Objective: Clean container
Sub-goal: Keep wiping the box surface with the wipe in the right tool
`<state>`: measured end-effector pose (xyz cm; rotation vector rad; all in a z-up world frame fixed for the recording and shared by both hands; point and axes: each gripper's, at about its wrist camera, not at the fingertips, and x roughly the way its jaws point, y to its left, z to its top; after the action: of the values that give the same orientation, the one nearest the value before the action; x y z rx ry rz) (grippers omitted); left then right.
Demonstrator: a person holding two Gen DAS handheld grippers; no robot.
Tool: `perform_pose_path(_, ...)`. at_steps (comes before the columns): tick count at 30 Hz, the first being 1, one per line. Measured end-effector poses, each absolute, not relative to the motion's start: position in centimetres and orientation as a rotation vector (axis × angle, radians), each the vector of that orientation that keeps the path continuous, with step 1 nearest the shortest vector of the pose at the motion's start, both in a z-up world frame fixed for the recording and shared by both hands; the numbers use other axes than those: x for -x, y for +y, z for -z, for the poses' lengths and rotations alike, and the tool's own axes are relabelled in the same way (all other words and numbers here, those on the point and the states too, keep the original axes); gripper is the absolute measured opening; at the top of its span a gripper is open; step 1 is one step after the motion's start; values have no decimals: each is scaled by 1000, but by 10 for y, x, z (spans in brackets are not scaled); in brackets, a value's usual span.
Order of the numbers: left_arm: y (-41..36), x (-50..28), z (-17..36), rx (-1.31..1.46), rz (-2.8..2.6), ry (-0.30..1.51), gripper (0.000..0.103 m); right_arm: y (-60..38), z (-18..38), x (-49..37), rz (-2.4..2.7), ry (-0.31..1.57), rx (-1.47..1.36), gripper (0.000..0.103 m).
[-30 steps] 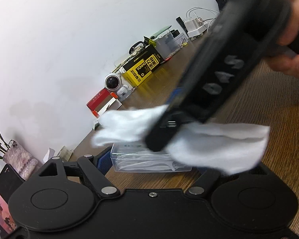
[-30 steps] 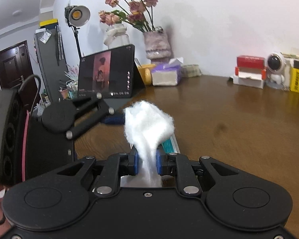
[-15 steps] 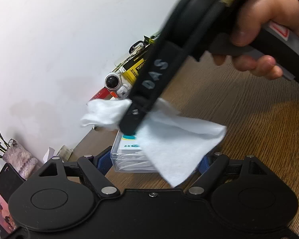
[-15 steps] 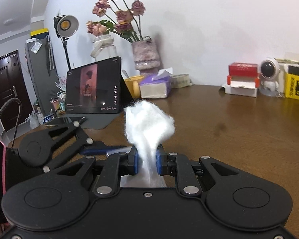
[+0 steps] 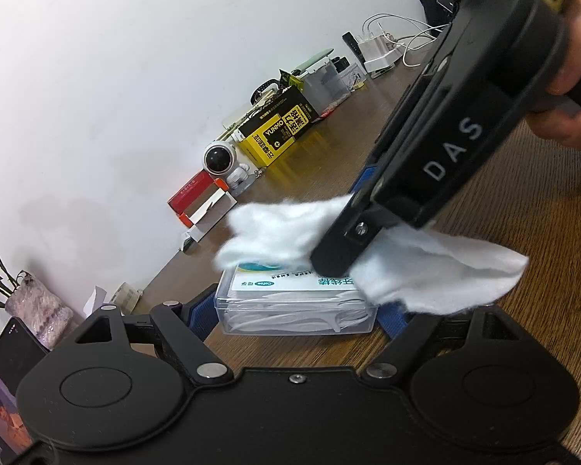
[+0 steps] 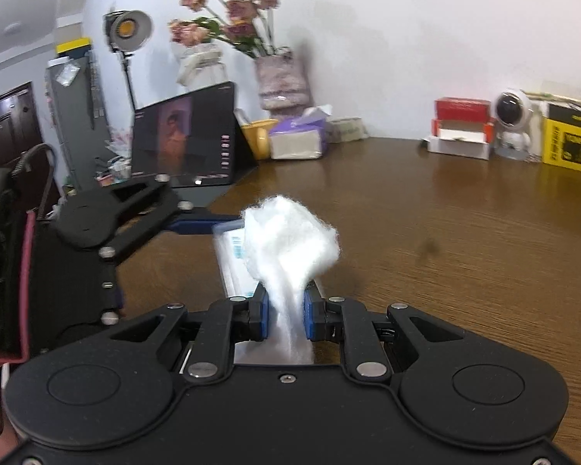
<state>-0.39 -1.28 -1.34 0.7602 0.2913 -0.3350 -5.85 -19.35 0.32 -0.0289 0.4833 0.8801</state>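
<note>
Right wrist | wood table point(image 6: 464, 240) — white wall point(image 6: 406, 38), flowers point(image 6: 228, 11) behind

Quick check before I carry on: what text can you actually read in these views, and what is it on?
"DAS": white letters on the right gripper, which pinches the white cloth.
"YUNMO": yellow box by the wall; its large characters are not legible to me.
"Cofoe": seemingly, the small blue logo on the container label; the other print there is too small.
Red box: unreadable.
</note>
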Motion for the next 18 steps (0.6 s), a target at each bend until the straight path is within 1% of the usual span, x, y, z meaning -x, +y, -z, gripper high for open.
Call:
perform_pose_path(10, -11, 5, 11, -761, 335, 290, 81, -170, -24, 40, -944, 411, 44, 18)
perform_pose_path(18, -13, 5, 13, -761, 335, 290, 81, -183, -17, 22, -891, 437, 3, 18)
